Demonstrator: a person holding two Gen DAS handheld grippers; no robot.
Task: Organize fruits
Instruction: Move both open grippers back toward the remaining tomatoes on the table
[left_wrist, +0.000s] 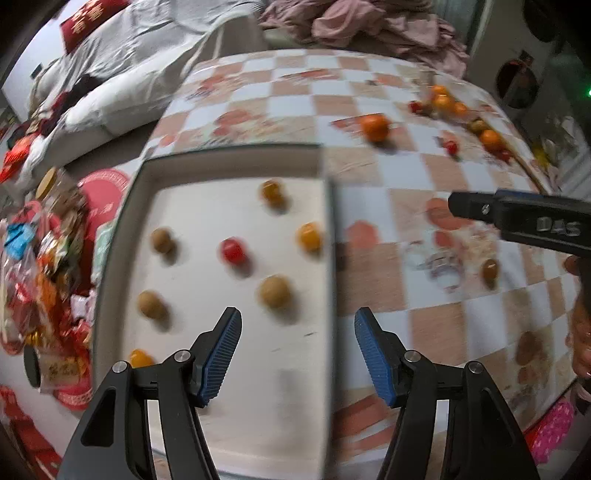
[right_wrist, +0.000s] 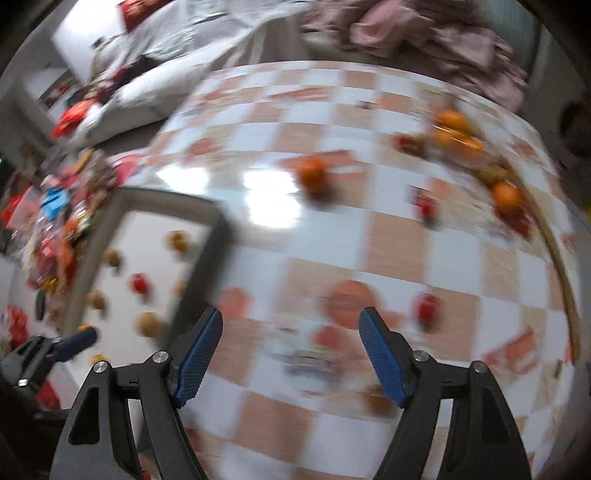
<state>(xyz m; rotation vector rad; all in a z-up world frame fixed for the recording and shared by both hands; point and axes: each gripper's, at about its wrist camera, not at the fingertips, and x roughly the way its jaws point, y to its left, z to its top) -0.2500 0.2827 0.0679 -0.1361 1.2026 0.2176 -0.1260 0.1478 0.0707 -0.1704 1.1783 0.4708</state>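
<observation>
A white tray (left_wrist: 207, 435) with a grey rim lies on the checkered table and holds several small fruits: brown ones (left_wrist: 275, 291), a red one (left_wrist: 233, 250) and yellow-orange ones (left_wrist: 309, 236). My left gripper (left_wrist: 297, 354) is open and empty over the tray's right edge. My right gripper (right_wrist: 291, 354) is open and empty above the table, right of the tray (right_wrist: 144, 221). Loose fruit lies on the cloth: an orange (left_wrist: 375, 127) (right_wrist: 314, 175), small red fruits (right_wrist: 426, 308), a brown fruit (left_wrist: 490, 270). The right view is blurred.
A pile of oranges and small fruits (left_wrist: 461, 114) lies at the table's far right. Snack packets (left_wrist: 40, 266) crowd the left of the tray. A white sofa (left_wrist: 122, 85) and pink cloths (left_wrist: 369, 26) lie beyond the table. The right gripper's body (left_wrist: 524, 218) shows at right.
</observation>
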